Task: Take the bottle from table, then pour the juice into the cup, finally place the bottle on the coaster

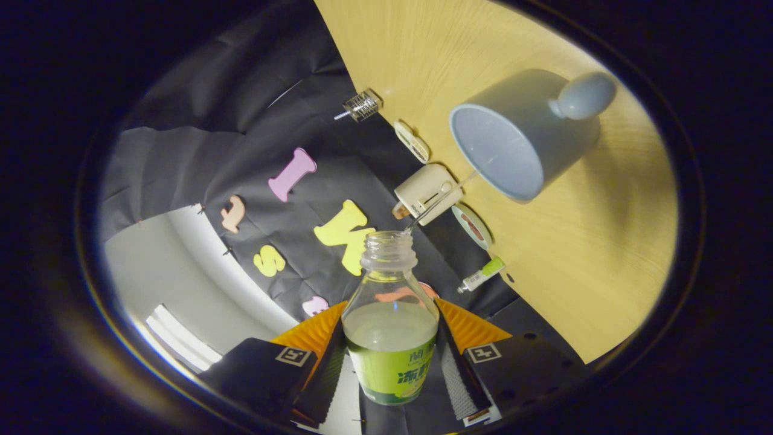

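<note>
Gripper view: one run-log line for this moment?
phase: pouring | claw: shut on bottle, tilted | thin stream from bottle mouth into cup | cup on table | juice left in bottle

Dim, fisheye-bent picture; soft shadow beside the cup [525, 136], glare on white wall [181, 284].

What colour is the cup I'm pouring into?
Pale grey-blue, inside and out; the cup shows clearly in the gripper view, beyond the bottle held between the fingers.

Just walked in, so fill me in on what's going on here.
The hand-held gripper is shut on an open bottle and has it tipped toward the grey cup on the wooden table. A thin stream of juice arcs from the bottle's mouth into the cup. Pouring is underway.
</note>
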### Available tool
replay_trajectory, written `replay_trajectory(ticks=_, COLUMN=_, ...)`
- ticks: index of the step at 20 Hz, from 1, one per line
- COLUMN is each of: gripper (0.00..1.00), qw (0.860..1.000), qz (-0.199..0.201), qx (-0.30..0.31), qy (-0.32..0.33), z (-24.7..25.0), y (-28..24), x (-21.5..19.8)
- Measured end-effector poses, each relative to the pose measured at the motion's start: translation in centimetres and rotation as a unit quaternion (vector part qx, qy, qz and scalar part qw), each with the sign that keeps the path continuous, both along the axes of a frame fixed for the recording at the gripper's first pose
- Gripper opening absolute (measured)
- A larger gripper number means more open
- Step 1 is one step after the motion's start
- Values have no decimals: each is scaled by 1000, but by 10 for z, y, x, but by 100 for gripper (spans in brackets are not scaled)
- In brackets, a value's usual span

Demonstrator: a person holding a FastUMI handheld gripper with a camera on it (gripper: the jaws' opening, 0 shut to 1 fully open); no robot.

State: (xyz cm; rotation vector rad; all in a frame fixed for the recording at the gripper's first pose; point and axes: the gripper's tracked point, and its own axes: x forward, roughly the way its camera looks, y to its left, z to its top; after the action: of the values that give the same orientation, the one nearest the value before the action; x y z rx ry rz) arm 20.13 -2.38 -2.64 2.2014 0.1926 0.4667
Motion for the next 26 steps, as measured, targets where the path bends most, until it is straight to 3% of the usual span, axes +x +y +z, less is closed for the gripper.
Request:
replay_trajectory(ticks=18, gripper=78, qw=997, qz=-11, qx=81, qy=-9, z=16, y=-26, x=-4)
replay_trajectory(ticks=26, gripper=78, qw=996, qz=-5, qx=90, qy=-16, z=21, y=-27, x=-11)
